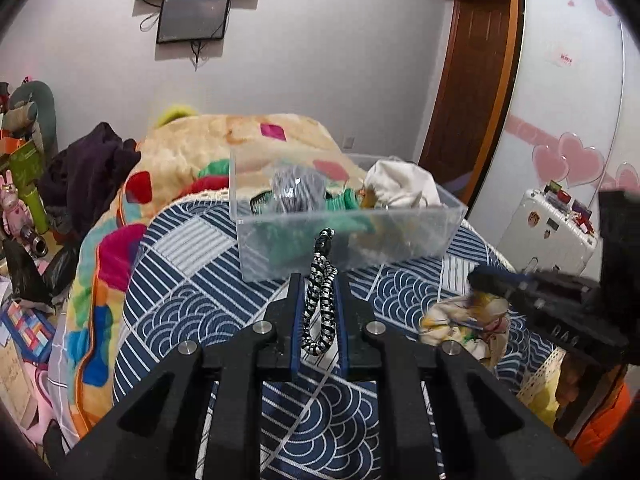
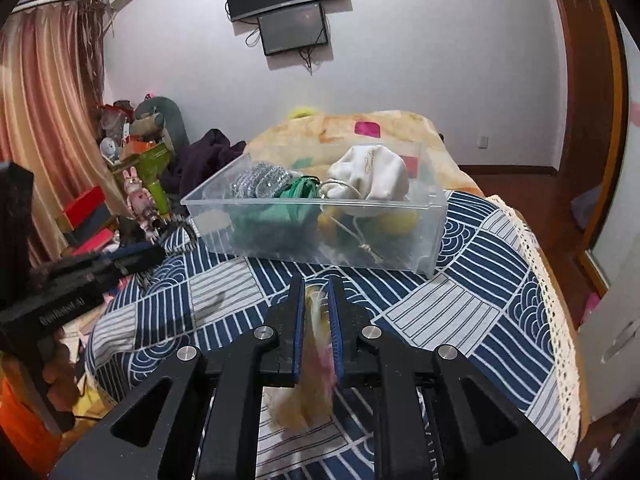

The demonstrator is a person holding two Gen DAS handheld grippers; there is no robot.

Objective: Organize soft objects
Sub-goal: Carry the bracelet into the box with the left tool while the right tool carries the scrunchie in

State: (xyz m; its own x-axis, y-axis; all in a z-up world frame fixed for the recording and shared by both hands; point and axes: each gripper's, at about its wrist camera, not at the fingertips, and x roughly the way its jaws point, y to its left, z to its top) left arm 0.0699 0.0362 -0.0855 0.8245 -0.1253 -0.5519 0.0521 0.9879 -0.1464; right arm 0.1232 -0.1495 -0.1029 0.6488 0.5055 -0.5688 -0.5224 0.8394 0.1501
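Observation:
A clear plastic bin (image 1: 452, 216) stands on the blue patterned bedspread (image 1: 192, 292). It holds a white drawstring pouch (image 1: 400, 186), a silver scrubber (image 1: 296, 190) and green and yellow soft items. My left gripper (image 1: 318, 280) is shut on a black-and-white braided cord (image 1: 318, 308), just in front of the bin. My right gripper (image 2: 318, 284) is shut on a pale yellow and pink soft cloth item (image 2: 316, 360), held above the bedspread before the bin (image 2: 432, 220). The right gripper with its cloth also shows in the left wrist view (image 1: 476, 280).
A colourful blanket (image 1: 192, 148) and dark clothes (image 1: 88, 168) lie behind the bin. Toys and boxes crowd the left side (image 2: 136, 184). A white suitcase (image 1: 556, 228) stands right of the bed. The bed's lace edge (image 2: 556, 304) drops off at right.

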